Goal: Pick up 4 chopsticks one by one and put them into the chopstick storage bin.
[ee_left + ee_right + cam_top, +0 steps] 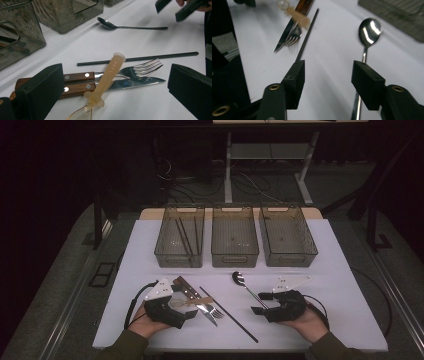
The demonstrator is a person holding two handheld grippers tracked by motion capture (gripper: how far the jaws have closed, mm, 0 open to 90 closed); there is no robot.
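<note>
My left gripper [186,307] [115,87] rests open on the white table [325,270]. A wooden-handled knife [135,83], a fork [143,68] and an amber plastic spoon [110,75] lie across each other between its wide jaws. Beyond them a black chopstick [227,312] [140,58] lies on the table. My right gripper [261,303] [328,75] is open just above the table by the handle of a steel spoon [239,279] [370,31]. The handle runs under its right-hand jaw, and only bare table shows between the pads.
Three smoky clear bins stand in a row at the back of the table: left [178,261], middle [235,260], right [290,260]. The left one holds dark chopsticks. The table's front edge lies just below both hands.
</note>
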